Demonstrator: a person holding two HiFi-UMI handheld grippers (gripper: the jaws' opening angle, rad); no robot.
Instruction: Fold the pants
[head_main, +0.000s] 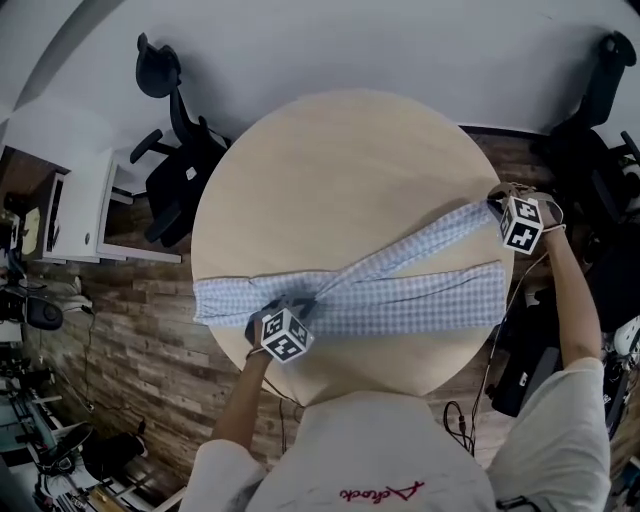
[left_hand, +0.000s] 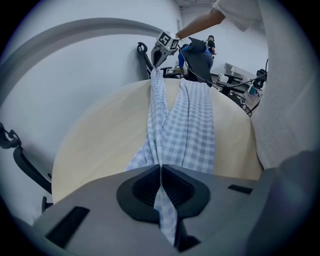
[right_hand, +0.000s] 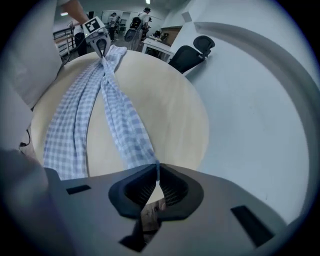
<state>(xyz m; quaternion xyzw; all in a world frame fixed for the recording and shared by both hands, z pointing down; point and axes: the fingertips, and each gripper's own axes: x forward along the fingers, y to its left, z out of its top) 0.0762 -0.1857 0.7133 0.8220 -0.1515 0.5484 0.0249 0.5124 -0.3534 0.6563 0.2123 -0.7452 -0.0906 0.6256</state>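
Pants (head_main: 420, 295): one leg stretched from table (head_main: 330, 170) near edge to right edge, left gripper (left_hand: 161, 172) and right gripper (right_hand: 156, 175) each clenched on it.

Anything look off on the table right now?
Nothing spilled or damaged. The pants aren't flat: one leg is bunched into a taut strip between the left gripper and right gripper, both shut on it, running askew to the other leg, which lies flat on the table.
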